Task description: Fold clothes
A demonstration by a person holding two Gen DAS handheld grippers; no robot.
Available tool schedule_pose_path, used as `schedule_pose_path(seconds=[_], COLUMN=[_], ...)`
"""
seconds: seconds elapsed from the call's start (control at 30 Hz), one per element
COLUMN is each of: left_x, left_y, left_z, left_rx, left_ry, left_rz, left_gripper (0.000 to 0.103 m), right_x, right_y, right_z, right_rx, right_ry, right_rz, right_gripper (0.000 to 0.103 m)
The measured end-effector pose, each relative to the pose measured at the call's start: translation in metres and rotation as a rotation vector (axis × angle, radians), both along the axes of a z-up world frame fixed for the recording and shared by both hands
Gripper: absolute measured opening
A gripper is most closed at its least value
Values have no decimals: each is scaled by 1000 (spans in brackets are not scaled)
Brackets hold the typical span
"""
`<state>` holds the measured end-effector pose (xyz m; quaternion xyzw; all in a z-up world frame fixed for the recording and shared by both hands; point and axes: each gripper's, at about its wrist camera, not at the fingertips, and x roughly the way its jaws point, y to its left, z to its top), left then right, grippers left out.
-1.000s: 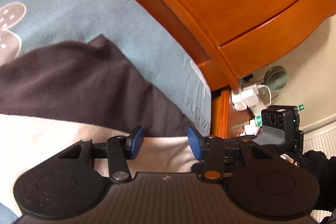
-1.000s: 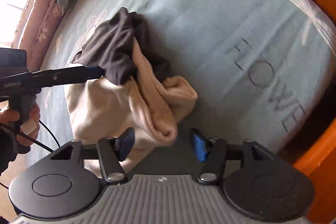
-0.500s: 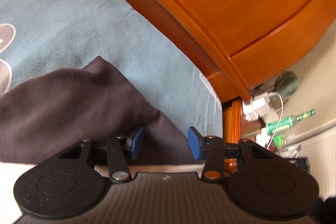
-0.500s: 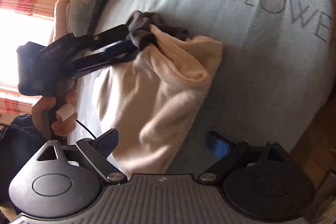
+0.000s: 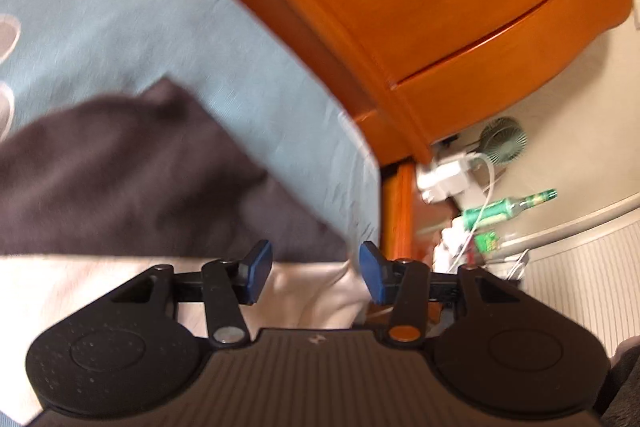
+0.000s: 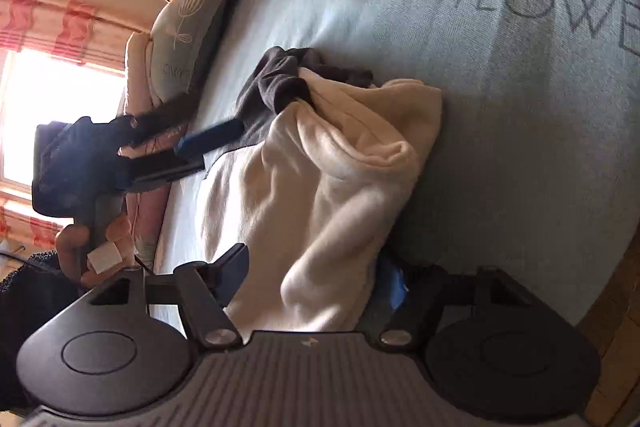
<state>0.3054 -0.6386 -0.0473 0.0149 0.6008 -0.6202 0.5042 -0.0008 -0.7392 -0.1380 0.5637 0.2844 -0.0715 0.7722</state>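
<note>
gathering the garment is the step in hand: a crumpled two-tone fleece garment, cream body with a dark brown upper part, lies bunched near the middle of the pale blue bedsheet printed with grey lettering, not yet spread flat or folded. the right gripper sits at the near end of the cream bulk, its jaws having just been closing after standing wider, and a roll of cream cloth lies between them; the right-hand blue pad is half buried under the fabric, but i cannot tell whether both pads press on it yet, so i read the jaws as apart around the cloth. the left gripper has its blue pads partly apart, with the seam where brown meets cream lying below the gap; in the right wrist view that same tool, carried by a hand in a dark sleeve, reaches in from the window side with a blue finger alongside the brown edge, though real contact is unclear. beyond lie an orange-brown wooden headboard and a pale blue pillow with a flower print. next, i judge, each gripper must pinch a single edge, lift and draw apart so the heap opens out; grabbing several layers at once would keep it tangled.
</note>
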Motion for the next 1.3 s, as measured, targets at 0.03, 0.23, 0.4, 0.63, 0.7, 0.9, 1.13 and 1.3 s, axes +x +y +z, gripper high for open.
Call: schedule_pose_path(seconds=[0.03, 0.23, 0.4, 0.63, 0.7, 0.9, 1.13, 1.3], left_x=[-1, -13, -11, 1, 4, 6, -3, 1], left_y=[-1, -24, -44, -23, -8, 29, 26, 45], left_z=[-3, -4, -3, 17, 26, 29, 19, 37], left_rx=[14, -27, -19, -7, -20, 16, 14, -39], left_ry=[-29, -276, -301, -300, -290, -307, -422, -454], left_rz=[11, 65, 95, 116, 139, 128, 111, 166], left_gripper=[47, 40, 40, 42, 45, 45, 46, 47], right_x=[4, 17, 10, -20, -27, 39, 74, 84], right_y=[-2, -8, 2, -2, -1, 6, -14, -1], right_z=[1, 28, 47, 64, 77, 93, 61, 103], right_rx=[-13, 26, 23, -181, -290, -552, -611, -704], right_ry=[4, 43, 122, 270, 247, 172, 356, 349], right_rz=[7, 13, 45, 93, 109, 317, 346, 412], right_gripper=[60, 18, 19, 28, 28, 28, 5, 31])
